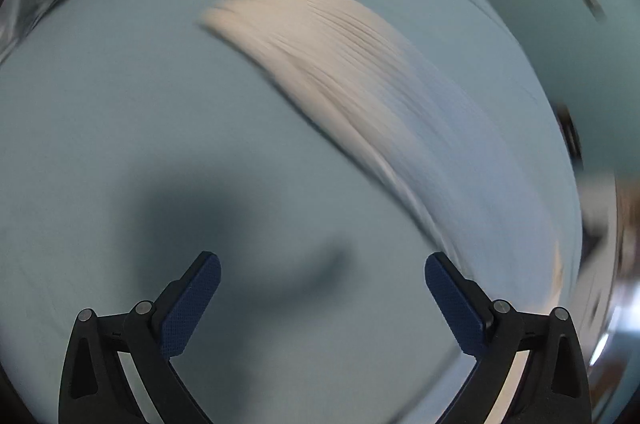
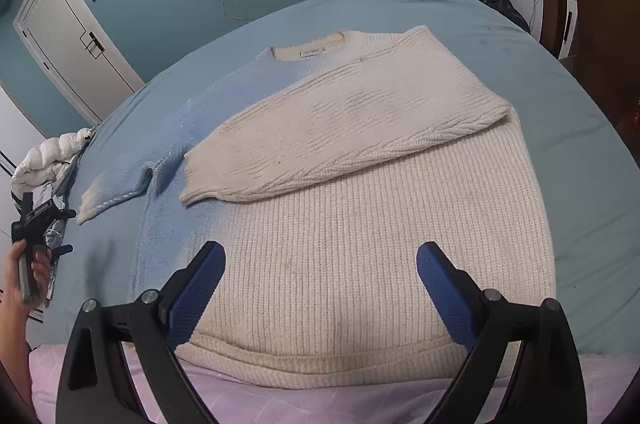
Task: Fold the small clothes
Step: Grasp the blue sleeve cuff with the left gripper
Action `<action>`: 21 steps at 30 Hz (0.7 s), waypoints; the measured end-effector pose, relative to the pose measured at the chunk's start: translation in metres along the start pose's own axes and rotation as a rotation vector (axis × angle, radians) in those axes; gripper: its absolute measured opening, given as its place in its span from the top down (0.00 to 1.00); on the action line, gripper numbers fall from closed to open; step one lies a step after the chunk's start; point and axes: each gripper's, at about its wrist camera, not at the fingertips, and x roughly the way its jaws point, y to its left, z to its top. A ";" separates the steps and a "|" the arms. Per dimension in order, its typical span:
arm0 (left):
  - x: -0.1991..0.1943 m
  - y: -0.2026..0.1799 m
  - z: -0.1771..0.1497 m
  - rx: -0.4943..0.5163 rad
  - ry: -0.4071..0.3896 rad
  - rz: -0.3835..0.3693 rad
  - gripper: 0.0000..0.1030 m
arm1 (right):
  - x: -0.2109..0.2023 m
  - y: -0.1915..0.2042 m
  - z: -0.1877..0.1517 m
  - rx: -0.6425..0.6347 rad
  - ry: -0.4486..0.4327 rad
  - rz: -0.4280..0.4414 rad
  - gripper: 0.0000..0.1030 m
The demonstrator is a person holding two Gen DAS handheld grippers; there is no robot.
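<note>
- Teal walls and a white door (image 2: 72, 36) back a bed with a blue sheet (image 2: 560, 128), which serves as the work surface; a pink cover (image 2: 280, 404) lies along the near edge.
- At far left of the right wrist view, the person's left hand (image 2: 24, 276) holds the left gripper (image 2: 66, 230) beside the bed, clear of the garment; judged, this is a transit position between grasps.
- Left gripper state: the left wrist view shows the jaws spread wide with nothing between the pads (image 1: 192, 308). That view is heavily motion-blurred; only a pale streak of fabric on blue can be made out.
- The left sleeve (image 2: 116, 190) lies extended sideways on the sheet, not yet folded.
- The sweater (image 2: 360, 264), a cream rib knit with a blue tint on its left part, lies flat at the centre of the bed. Its long axis runs away from the camera: hem (image 2: 320, 364) nearest, collar (image 2: 308, 50) farthest.
- The right sleeve (image 2: 340, 140) is laid diagonally across the chest, cuff pointing left and toward the camera, shoulder at upper right. Judged, this placement narrows the body for the later folds.
- The right gripper (image 2: 320, 264) hovers over the lower body of the sweater, jaws apart, holding nothing.
</note>
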 end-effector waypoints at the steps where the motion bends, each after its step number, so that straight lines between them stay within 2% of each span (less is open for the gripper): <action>1: 0.003 0.015 0.020 -0.074 -0.019 -0.003 0.01 | 0.002 0.000 0.001 -0.006 0.004 -0.006 0.08; 4: 0.014 0.038 0.060 -0.220 -0.042 -0.044 0.01 | 0.013 0.008 -0.002 -0.035 0.029 -0.034 0.08; 6: 0.027 0.041 0.081 -0.266 -0.030 -0.048 0.01 | 0.022 0.012 -0.003 -0.055 0.051 -0.054 0.08; 8: 0.041 0.034 0.096 -0.242 -0.021 0.029 0.01 | 0.030 0.016 -0.004 -0.075 0.073 -0.071 0.08; 10: 0.054 0.018 0.106 -0.180 -0.023 0.174 0.04 | 0.039 0.019 -0.005 -0.091 0.092 -0.088 0.08; 11: 0.057 0.009 0.107 -0.147 -0.038 0.231 0.09 | 0.042 0.020 -0.005 -0.096 0.099 -0.098 0.08; 13: 0.056 -0.009 0.105 -0.081 -0.079 0.258 0.58 | 0.045 0.021 -0.004 -0.099 0.105 -0.112 0.08; 15: 0.050 -0.023 0.100 -0.060 -0.099 0.227 0.87 | 0.045 0.022 -0.005 -0.103 0.102 -0.120 0.08; 17: 0.030 -0.035 0.095 -0.059 -0.153 0.203 0.90 | 0.042 0.022 -0.005 -0.106 0.095 -0.122 0.08; 19: 0.003 -0.059 0.089 -0.012 -0.206 0.209 0.91 | 0.037 0.021 -0.005 -0.103 0.081 -0.118 0.08; 21: -0.026 -0.082 0.082 0.023 -0.260 0.175 0.91 | 0.032 0.022 -0.004 -0.102 0.065 -0.111 0.08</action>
